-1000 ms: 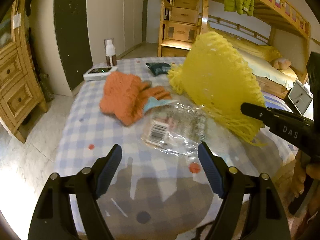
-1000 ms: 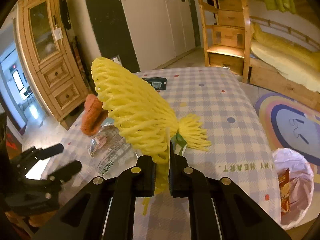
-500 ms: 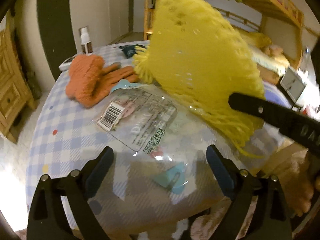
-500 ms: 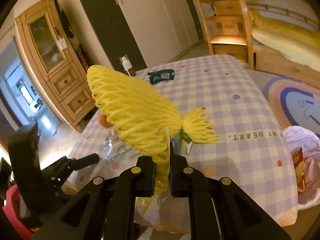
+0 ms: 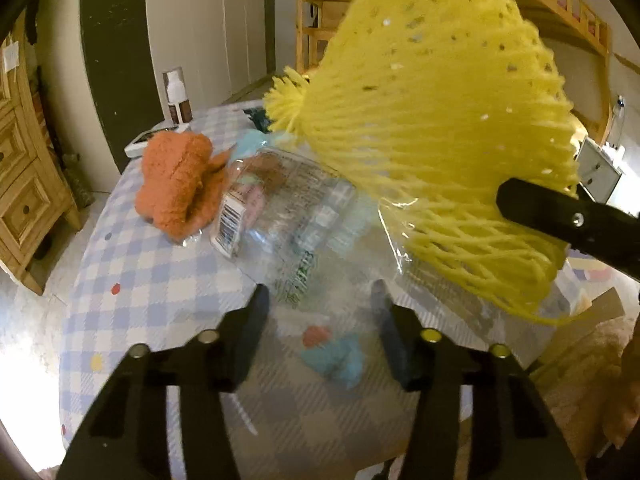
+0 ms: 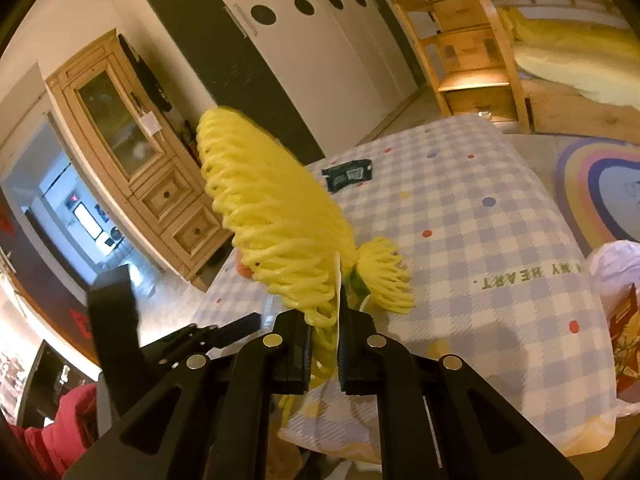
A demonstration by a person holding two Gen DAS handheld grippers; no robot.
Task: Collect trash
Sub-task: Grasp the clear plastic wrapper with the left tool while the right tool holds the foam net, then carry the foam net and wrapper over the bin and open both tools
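My right gripper (image 6: 325, 320) is shut on a yellow foam fruit net (image 6: 272, 216) and holds it up above the checked table (image 6: 500, 240). The net also fills the upper right of the left wrist view (image 5: 440, 112), with the right gripper's finger (image 5: 568, 220) under it. A clear plastic wrapper with a barcode (image 5: 288, 216) lies on the table, its near edge between the fingers of my left gripper (image 5: 318, 304). The left jaws stand partly open around the wrapper's edge. A white trash bag (image 6: 616, 280) with a carton in it sits off the table's right side.
An orange knitted glove (image 5: 180, 184) lies left of the wrapper. A dark packet (image 6: 348, 172), a white bottle (image 5: 176, 96) and a flat white device (image 5: 144, 142) are at the far end. A wooden cabinet (image 6: 152, 168) stands left, a bunk bed (image 6: 520, 40) behind.
The left gripper moved forward over the wrapper and its jaws narrowed around the wrapper's edge. The right gripper lifted and tilted with the yellow net.
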